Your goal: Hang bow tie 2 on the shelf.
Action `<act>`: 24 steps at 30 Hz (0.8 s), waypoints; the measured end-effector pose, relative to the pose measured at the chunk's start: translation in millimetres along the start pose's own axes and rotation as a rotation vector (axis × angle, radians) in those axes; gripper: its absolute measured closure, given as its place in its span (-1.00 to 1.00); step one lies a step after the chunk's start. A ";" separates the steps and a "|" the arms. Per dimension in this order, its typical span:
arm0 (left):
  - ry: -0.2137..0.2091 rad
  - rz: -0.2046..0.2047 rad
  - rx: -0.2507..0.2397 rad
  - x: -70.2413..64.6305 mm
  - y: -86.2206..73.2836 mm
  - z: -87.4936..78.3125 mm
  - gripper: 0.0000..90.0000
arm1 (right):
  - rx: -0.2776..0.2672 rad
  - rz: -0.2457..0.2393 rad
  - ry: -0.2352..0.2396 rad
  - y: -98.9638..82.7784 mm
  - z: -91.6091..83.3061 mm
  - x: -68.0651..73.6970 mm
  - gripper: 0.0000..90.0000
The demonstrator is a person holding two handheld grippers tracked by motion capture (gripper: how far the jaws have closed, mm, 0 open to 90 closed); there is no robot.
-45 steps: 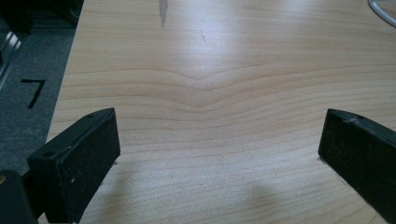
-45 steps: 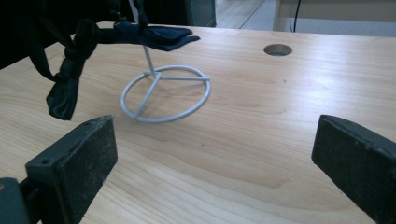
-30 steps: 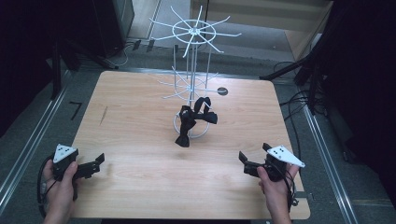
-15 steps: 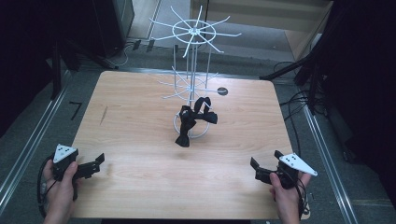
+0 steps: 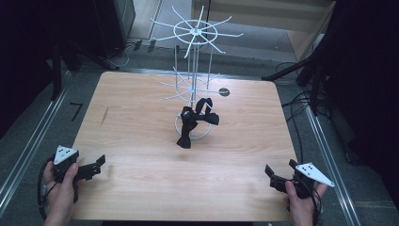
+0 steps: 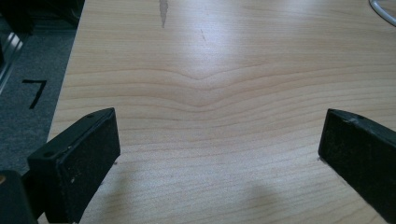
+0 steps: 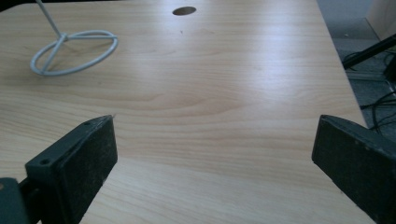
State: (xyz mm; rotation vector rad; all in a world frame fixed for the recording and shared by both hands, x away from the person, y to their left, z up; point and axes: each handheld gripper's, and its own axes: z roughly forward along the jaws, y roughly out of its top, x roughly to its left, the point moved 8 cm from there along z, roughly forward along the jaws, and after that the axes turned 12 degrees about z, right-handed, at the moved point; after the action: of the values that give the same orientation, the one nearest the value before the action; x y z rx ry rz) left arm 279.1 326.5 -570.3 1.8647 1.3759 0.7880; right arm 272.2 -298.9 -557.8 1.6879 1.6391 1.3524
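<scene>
Two tools, both with jaws spread wide and holding nothing: the left tool (image 5: pixel 96 165) rests at the near left of the surface (image 5: pixel 141 122), the right tool (image 5: pixel 275 178) at the near right. Well apart from both, the black fabric piece (image 5: pixel 195 120) hangs on the white wire rack (image 5: pixel 193 70) mid-surface. Judged, the reach hasn't started; next, one tool must travel forward to the fabric.

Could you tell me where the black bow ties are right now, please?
In the high view the bow ties hang at the table's centre, on the white rack, far from both tongs.
</scene>
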 end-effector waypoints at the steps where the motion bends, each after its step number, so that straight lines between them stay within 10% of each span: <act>1: -0.001 -0.001 0.000 0.0 -0.1 0.0 -1.00 | -0.001 0.001 -0.006 -0.9 -0.6 -3.0 -0.98; 24: -0.003 0.008 0.000 -1.3 0.7 0.9 -1.00 | 0.013 0.070 -0.083 -20.9 -17.1 -59.3 -0.92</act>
State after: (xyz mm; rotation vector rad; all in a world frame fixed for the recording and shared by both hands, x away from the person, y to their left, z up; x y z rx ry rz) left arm 279.8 325.0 -570.4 1.8718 1.3671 0.7893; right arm 257.2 -354.6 -588.0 1.7999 1.5589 1.2882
